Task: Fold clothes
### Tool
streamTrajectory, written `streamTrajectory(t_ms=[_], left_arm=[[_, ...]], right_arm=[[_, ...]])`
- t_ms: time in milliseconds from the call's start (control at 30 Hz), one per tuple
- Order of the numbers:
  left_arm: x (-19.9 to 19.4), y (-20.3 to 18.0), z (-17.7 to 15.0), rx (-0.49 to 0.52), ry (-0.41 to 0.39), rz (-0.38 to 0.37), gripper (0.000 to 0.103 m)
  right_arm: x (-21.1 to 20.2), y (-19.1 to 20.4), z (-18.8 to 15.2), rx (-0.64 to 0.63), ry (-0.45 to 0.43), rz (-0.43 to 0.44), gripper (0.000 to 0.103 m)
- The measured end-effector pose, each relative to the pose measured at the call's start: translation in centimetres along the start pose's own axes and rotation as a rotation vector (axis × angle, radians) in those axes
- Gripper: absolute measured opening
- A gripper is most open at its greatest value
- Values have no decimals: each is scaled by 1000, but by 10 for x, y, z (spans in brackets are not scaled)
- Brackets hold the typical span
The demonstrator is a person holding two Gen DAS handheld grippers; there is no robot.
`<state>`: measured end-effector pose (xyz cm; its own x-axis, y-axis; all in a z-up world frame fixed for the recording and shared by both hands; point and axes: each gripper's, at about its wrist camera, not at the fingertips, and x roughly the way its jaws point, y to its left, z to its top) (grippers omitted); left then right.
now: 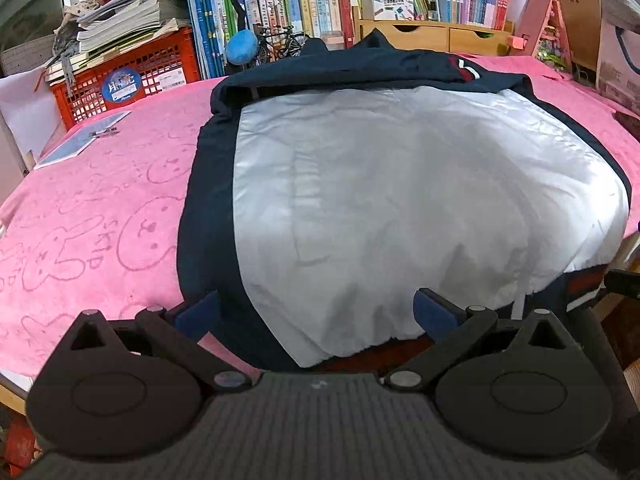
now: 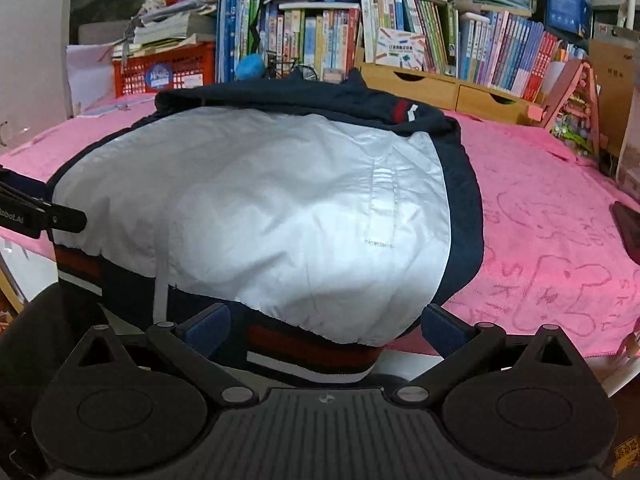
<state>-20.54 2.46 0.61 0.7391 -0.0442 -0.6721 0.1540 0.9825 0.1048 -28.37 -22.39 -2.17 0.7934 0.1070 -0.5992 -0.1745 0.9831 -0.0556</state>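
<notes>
A navy jacket (image 1: 400,184) with a broad white panel lies flat on a pink towel (image 1: 100,200) that covers the table. Its top part is folded over at the far end, and a red and white cuff stripe (image 1: 460,68) shows there. My left gripper (image 1: 316,312) is open at the near left hem, its blue pads (image 1: 196,312) on either side of the fabric edge. In the right wrist view the jacket (image 2: 260,200) fills the middle. My right gripper (image 2: 326,328) is open over the striped hem band (image 2: 312,344), which hangs at the table edge.
A red crate (image 1: 132,76) with stacked books stands at the back left, beside full bookshelves (image 1: 300,4) and wooden drawers (image 1: 420,36). A blue notebook (image 1: 80,140) lies on the towel at left. A dark flat object (image 2: 628,232) lies at right, with a pink toy house (image 2: 576,100) behind.
</notes>
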Motion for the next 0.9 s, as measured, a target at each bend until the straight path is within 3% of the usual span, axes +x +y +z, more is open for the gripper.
streamTrajectory(t_ms=[900], left_arm=[[3,8,-15,17,49,23,103]], right_arm=[[3,7,-6,-4,27,16,103]])
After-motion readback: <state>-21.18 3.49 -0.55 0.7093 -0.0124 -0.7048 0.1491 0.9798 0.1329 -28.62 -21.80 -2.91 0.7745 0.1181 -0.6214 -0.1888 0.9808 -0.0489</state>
